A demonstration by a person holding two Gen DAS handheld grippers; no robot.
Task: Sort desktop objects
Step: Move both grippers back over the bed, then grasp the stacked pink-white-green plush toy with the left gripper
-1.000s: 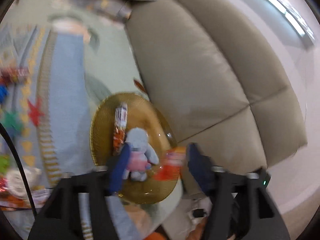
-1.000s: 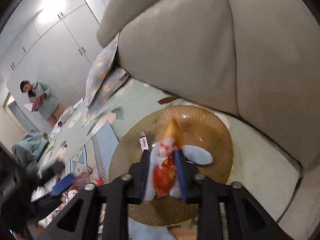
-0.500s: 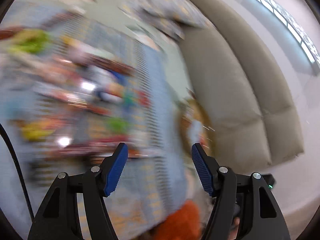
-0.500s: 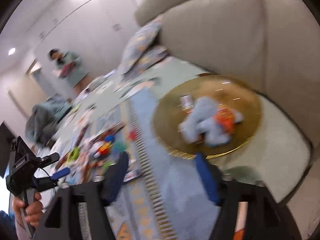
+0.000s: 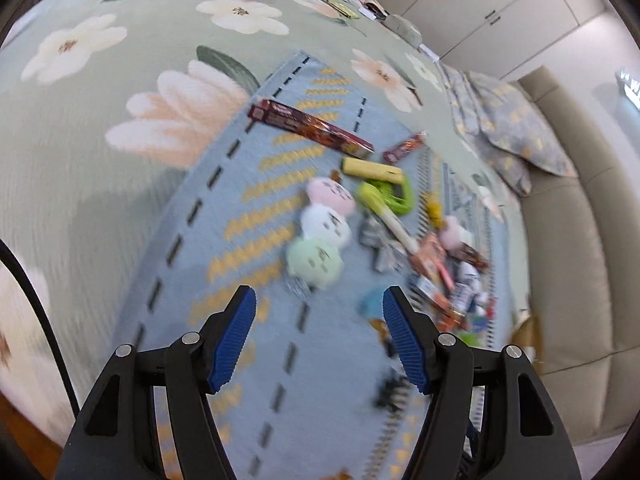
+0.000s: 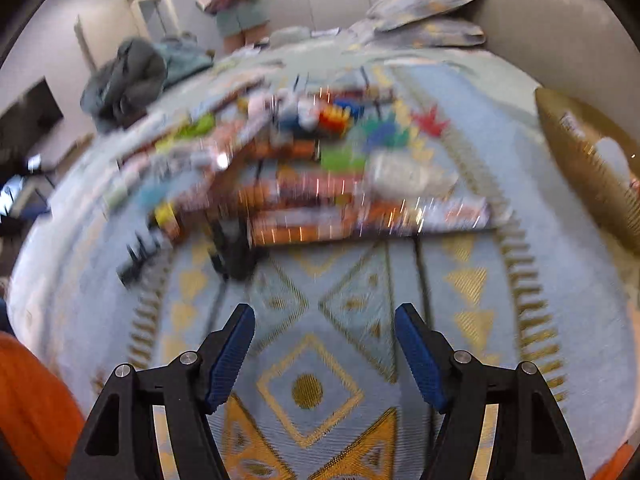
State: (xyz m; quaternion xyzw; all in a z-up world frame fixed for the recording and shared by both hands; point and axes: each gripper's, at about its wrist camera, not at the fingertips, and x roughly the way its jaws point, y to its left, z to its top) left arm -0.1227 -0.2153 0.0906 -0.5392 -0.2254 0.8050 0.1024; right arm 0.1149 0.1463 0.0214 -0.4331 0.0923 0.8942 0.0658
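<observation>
While both tools are hovering over the blue mat (image 5: 240,184), the left gripper (image 5: 316,336) and right gripper (image 6: 324,354) are gaping wide, holding nothing. Just ahead of the left one, three round plush balls (image 5: 322,236) are lying in a row: judged light, soft, squashable; pinching one across its middle looks best. Beyond, crinkly snack packets (image 5: 432,268) are looking slippery. Farthest, a long stiff box (image 5: 308,128).

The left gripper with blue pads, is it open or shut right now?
Open. The left gripper has its blue pads spread wide with nothing between them; only the light blue patterned mat shows through the gap.
</observation>
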